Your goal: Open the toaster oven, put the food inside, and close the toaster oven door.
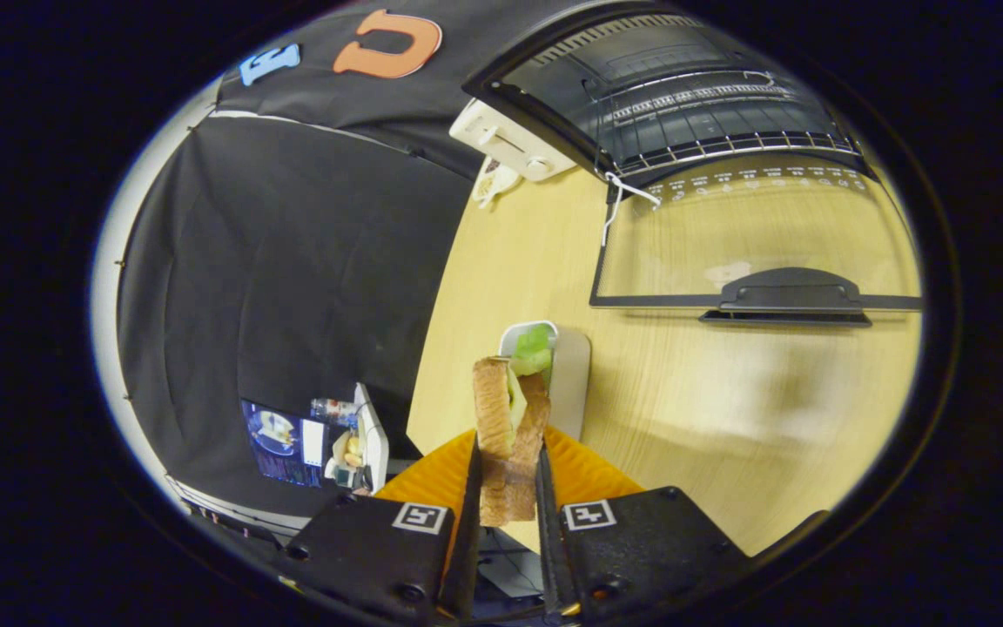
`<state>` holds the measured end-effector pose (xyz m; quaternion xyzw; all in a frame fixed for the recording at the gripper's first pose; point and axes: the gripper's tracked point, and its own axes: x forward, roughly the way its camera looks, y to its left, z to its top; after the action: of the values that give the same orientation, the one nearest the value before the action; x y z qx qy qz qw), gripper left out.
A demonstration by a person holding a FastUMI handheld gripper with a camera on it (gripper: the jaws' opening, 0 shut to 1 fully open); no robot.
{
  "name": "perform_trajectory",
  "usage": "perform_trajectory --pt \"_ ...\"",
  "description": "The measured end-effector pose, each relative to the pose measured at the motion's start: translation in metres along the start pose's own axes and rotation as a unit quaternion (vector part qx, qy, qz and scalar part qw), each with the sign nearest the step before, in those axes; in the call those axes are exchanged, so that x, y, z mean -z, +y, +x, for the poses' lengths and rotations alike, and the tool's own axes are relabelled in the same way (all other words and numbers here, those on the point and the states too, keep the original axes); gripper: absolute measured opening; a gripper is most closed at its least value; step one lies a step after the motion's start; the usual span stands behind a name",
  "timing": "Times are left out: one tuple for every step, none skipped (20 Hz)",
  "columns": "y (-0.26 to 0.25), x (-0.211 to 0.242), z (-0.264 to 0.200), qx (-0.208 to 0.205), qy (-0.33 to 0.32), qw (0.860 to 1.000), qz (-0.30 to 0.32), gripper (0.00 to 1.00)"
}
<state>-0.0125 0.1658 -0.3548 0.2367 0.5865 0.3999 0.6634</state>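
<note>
My gripper [508,475] is shut on a sandwich [508,418], toasted bread with a pale green filling, which stands up between the two fingers above the wooden table [684,401]. Beyond the fingers to the right stands the toaster oven [676,96], its interior and wire rack [728,144] in sight. Its glass door [754,235] lies folded down flat toward me, with the dark handle [789,296] at the near edge. Just behind the sandwich rests a white plate [567,366] with a green piece of food [533,348] on it.
An orange mat [584,475] lies under the fingers at the table's near edge. A white control panel [510,139] sits on the oven's left side. Left of the table hangs the black cloth wall, with a screen [288,440] and small items below.
</note>
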Motion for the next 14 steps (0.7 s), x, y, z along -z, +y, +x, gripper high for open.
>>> perform_trajectory --pt "0.005 0.0 -0.004 -0.009 -0.004 1.0 0.005 0.35" --pt "0.009 -0.002 -0.008 -0.02 -0.008 1.0 0.011 0.35" --pt "0.013 -0.003 -0.013 -0.03 -0.011 0.999 0.014 0.35" --pt "0.016 -0.008 -0.019 -0.039 -0.021 0.999 0.018 0.35" --pt "0.018 -0.011 -0.025 -0.046 -0.029 0.998 0.02 0.35" --pt "0.019 -0.016 -0.032 -0.052 -0.038 0.998 0.022 0.35" --pt "0.019 -0.02 -0.038 -0.058 -0.048 0.997 0.024 0.35" --pt "0.018 -0.025 -0.044 -0.062 -0.055 0.996 0.027 0.35" --pt "0.016 -0.032 -0.052 -0.069 -0.07 0.995 0.029 0.35" --pt "0.015 -0.042 -0.057 -0.077 -0.091 0.992 0.03 0.35" --pt "0.011 -0.051 -0.064 -0.081 -0.11 0.99 0.034 0.35" --pt "0.007 -0.061 -0.072 -0.086 -0.132 0.987 0.036 0.35" --pt "0.003 -0.07 -0.079 -0.089 -0.155 0.983 0.045 0.35" --pt "-0.004 -0.08 -0.085 -0.091 -0.176 0.979 0.054 0.35"
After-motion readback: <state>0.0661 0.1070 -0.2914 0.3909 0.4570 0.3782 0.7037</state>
